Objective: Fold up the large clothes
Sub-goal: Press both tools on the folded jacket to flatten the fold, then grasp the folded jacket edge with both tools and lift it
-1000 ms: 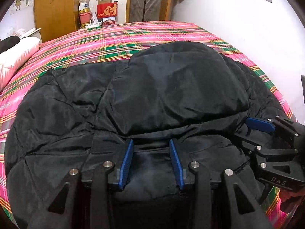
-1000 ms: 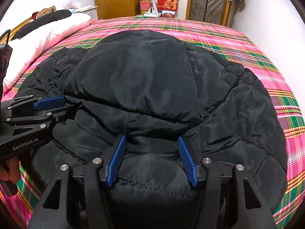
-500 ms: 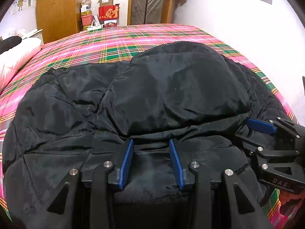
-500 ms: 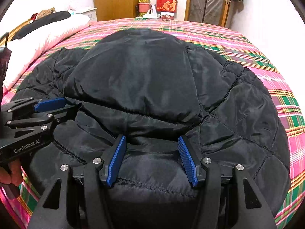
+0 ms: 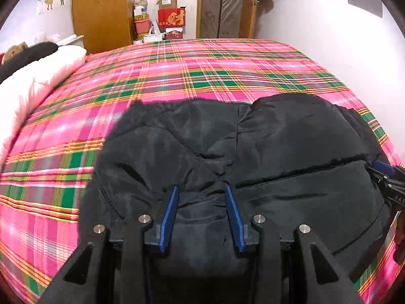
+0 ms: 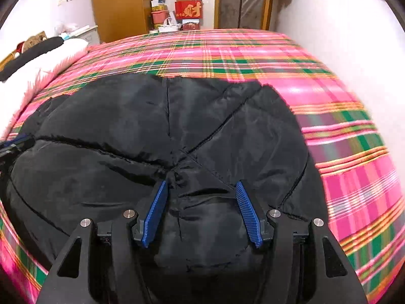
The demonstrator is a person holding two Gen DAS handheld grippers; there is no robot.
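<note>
The left gripper (image 5: 201, 214) and the right gripper (image 6: 202, 212) are each pinching a bunched fold of the black quilted coat (image 5: 253, 152), fingers partly apart, as it is lying on the plaid bed (image 5: 177, 76).

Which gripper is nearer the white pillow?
Left. The left gripper grips the black jacket on the side toward the white pillow; the right gripper grips it farther along, with the left gripper between it and the pillow.
</note>
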